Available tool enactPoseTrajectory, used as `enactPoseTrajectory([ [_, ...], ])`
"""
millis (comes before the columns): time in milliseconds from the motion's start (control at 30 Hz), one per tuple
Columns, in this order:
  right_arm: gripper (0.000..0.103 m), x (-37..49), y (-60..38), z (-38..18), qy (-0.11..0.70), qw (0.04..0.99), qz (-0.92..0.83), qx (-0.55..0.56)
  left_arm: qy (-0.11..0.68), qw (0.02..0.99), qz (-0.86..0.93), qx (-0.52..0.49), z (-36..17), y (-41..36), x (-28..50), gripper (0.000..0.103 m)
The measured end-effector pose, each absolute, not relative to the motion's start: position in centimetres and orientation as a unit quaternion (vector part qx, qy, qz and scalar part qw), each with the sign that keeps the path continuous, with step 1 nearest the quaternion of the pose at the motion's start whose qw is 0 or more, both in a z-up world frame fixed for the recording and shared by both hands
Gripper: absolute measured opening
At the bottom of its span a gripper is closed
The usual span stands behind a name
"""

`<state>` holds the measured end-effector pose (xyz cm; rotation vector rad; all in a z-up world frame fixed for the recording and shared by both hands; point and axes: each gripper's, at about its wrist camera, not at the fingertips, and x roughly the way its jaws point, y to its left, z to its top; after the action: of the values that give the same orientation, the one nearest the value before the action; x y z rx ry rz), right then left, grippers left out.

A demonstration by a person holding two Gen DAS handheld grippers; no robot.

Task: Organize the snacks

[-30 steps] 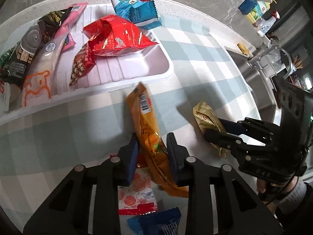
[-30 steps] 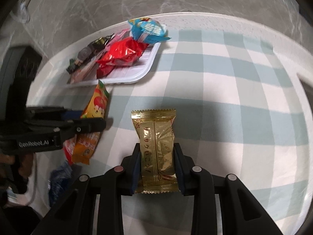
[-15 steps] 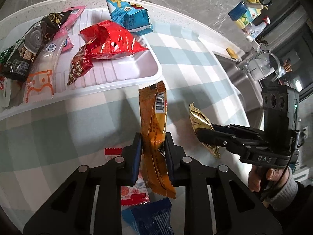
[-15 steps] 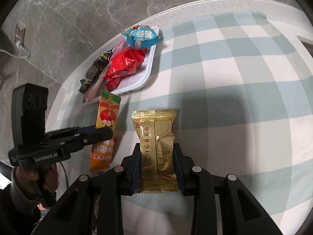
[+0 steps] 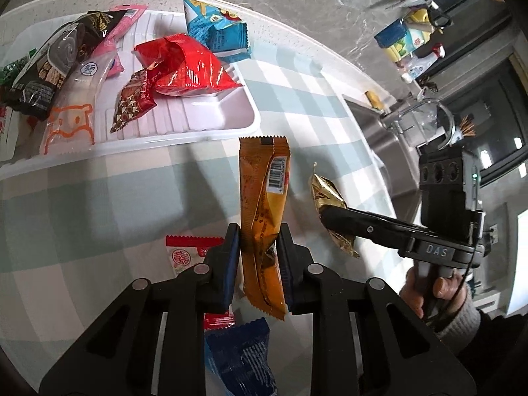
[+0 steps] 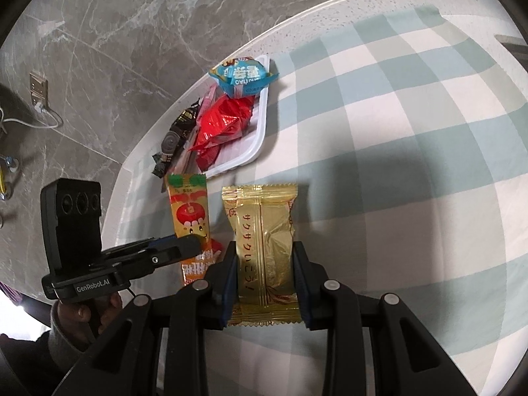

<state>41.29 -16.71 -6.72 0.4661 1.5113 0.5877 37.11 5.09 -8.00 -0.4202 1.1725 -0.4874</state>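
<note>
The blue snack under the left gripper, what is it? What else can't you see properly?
- Blue packet, left wrist view: hidden partly by the left gripper and its orange packet; label unreadable.
- Red-and-white packet, same view: the fingers cover its lower part.
- Tray: left end cut off by the picture edge.

Bright, sharp daylight; soft shadows on the checked cloth (image 6: 412, 115); strong fisheye bending, dark corners.

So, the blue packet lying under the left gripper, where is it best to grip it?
Probably across the narrow width of the blue packet, near its serrated top edge, coming from above: it lies flat on the checked cloth, and that end shows clear of the red-edged packet.
</note>
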Motion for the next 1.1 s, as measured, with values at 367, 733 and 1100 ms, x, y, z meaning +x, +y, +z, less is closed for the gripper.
enactPoseTrajectory([
  [367, 0.033, 41.8, -16.4, -6.5, 0.666, 0.658, 0.265, 0.231, 0.536, 0.786, -0.226, -0.209, -6.8, 7.1, 36.5, 0.020],
  [733, 0.034, 41.7, -16.7, -7.4, 0.674, 0.690, 0.222, 0.141, 0.562, 0.788, -0.180, -0.178, -8.2, 5.5, 37.9, 0.034],
  [1100, 0.045, 40.9, -15.5, -7.8, 0.665, 0.714, 0.218, 0.014, 0.573, 0.797, -0.165, -0.099, -8.8, 0.6, 39.9, 0.050],
])
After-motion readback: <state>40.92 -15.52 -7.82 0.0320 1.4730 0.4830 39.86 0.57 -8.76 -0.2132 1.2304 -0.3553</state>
